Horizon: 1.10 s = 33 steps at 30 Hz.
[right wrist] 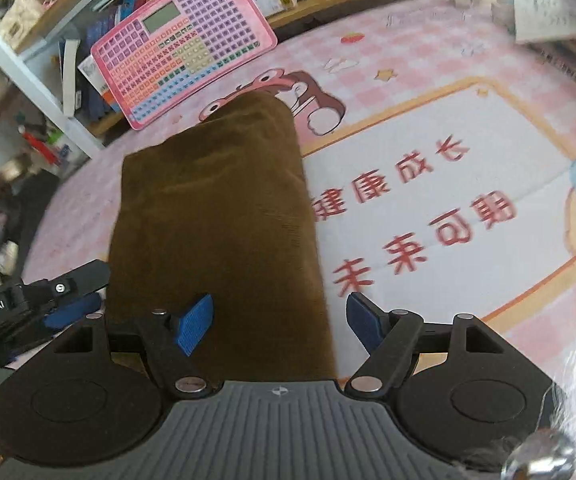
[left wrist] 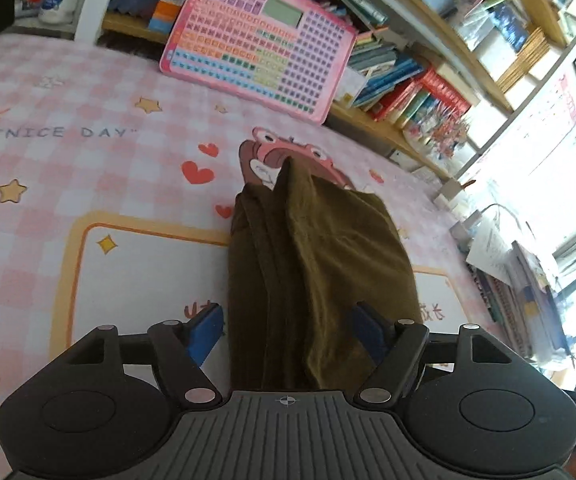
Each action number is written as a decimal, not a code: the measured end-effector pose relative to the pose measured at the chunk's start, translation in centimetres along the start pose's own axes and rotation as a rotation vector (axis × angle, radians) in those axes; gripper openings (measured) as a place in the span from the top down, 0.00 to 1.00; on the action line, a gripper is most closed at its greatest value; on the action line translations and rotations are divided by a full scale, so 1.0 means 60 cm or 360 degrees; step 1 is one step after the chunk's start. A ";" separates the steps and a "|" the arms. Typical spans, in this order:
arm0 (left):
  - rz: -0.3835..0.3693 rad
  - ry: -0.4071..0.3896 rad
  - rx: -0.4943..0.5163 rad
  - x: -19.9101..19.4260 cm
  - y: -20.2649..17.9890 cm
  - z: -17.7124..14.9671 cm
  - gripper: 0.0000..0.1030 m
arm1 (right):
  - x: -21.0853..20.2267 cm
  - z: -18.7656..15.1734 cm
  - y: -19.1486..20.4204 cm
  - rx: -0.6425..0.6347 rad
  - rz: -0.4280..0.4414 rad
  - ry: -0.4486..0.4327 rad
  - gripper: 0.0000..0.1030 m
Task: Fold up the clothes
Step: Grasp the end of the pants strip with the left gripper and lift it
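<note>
On the pink checked mat, olive-brown garment folded long, left gripper and right gripper spread wide astride it, seemingly gripping nothing.

Both my wrist cameras look forward along my fingers, low and close over the pink mat. Shared: olive garment, pink keyboard toy, bookshelf.

Bright daylight — blown-out window glare | fisheye-bent edges | right view motion-blurred at the rim
</note>
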<state>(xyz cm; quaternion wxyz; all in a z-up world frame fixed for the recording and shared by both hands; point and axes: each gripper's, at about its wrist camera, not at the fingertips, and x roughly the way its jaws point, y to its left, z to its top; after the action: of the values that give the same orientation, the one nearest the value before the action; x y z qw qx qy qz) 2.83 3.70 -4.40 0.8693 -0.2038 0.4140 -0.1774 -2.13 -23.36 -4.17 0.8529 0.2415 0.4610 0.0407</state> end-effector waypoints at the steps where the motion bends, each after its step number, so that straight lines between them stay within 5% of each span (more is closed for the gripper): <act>1: 0.0009 0.0020 -0.0012 0.009 0.000 0.003 0.31 | 0.004 0.004 -0.002 0.0027 0.0023 0.0012 0.30; 6: -0.0027 0.0131 -0.0168 0.048 0.012 0.008 0.39 | 0.022 0.022 -0.010 0.0151 0.0134 0.0058 0.38; 10: -0.0016 0.0148 -0.0155 0.055 0.000 0.002 0.59 | 0.031 0.031 -0.003 0.0134 0.0151 0.0074 0.60; 13: 0.0018 0.0115 -0.0097 0.039 -0.020 0.001 0.71 | 0.018 0.022 0.032 -0.0160 0.0091 -0.0016 0.74; 16: 0.0052 0.0022 0.0119 0.010 -0.061 -0.012 0.71 | -0.012 -0.006 0.084 -0.0638 -0.0012 -0.0206 0.76; 18: 0.0053 0.0005 0.0201 0.000 -0.071 -0.023 0.71 | -0.030 -0.024 0.093 -0.0772 -0.0025 -0.0270 0.77; 23: -0.0001 0.0117 0.0042 0.012 -0.037 -0.029 0.65 | -0.023 -0.020 0.032 -0.0421 0.0063 -0.0065 0.75; 27: -0.0030 0.0155 -0.0068 0.018 -0.019 -0.027 0.55 | -0.024 -0.007 0.010 -0.0222 0.0094 -0.0001 0.57; 29: -0.0025 0.0167 -0.0128 0.024 -0.012 -0.026 0.41 | -0.021 0.003 -0.004 -0.0105 0.0129 0.0047 0.48; 33: -0.0048 0.0155 -0.0267 0.037 -0.005 -0.029 0.40 | 0.000 0.025 -0.023 0.0031 0.0183 0.0156 0.45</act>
<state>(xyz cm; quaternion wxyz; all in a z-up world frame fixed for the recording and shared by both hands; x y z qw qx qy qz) 2.74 2.03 -6.65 0.8252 -0.2732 0.4661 -0.1650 -1.10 -25.12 -4.09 0.8233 0.2735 0.4879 0.0968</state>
